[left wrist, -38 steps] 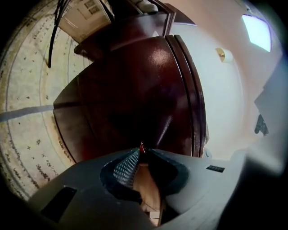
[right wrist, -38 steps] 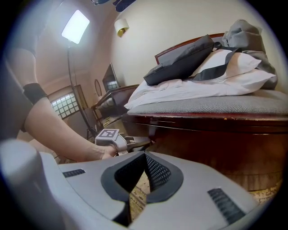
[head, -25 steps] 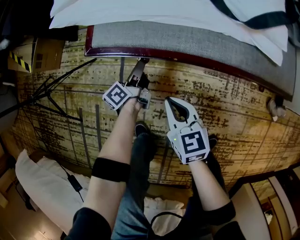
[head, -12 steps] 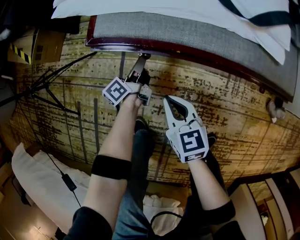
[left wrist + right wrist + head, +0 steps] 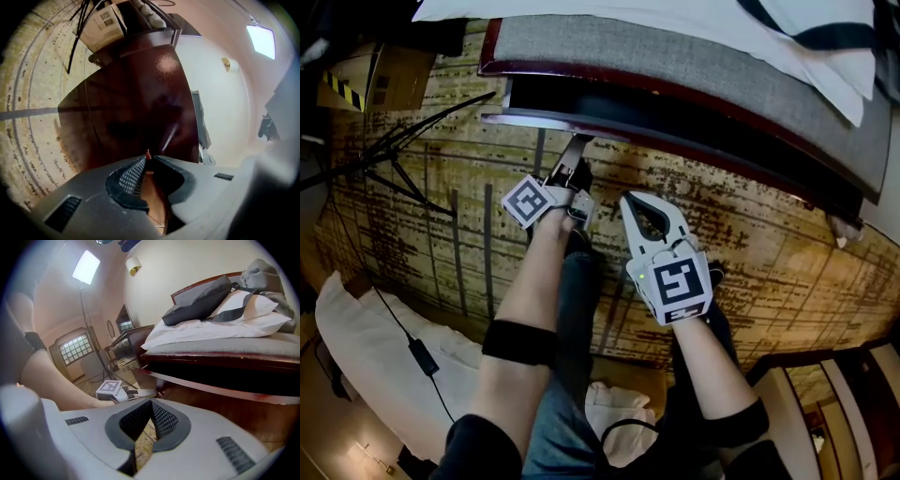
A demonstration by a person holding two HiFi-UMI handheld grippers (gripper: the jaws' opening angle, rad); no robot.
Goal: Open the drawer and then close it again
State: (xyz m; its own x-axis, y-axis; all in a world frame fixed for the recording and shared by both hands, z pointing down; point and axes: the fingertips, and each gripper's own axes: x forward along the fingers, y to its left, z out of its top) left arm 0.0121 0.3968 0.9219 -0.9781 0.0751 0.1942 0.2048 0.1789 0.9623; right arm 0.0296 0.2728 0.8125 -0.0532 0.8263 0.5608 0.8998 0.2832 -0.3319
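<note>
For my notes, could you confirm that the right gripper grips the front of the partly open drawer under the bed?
Not quite: the left gripper grips the front of the partly open drawer under the bed, as the head view shows.

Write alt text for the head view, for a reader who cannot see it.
Seen from above, the left gripper has its fingers closed on the front of a dark wooden drawer, which stands partly open under a bed. The right gripper hangs beside it over worn patterned carpet, fingers shut and empty.
</note>
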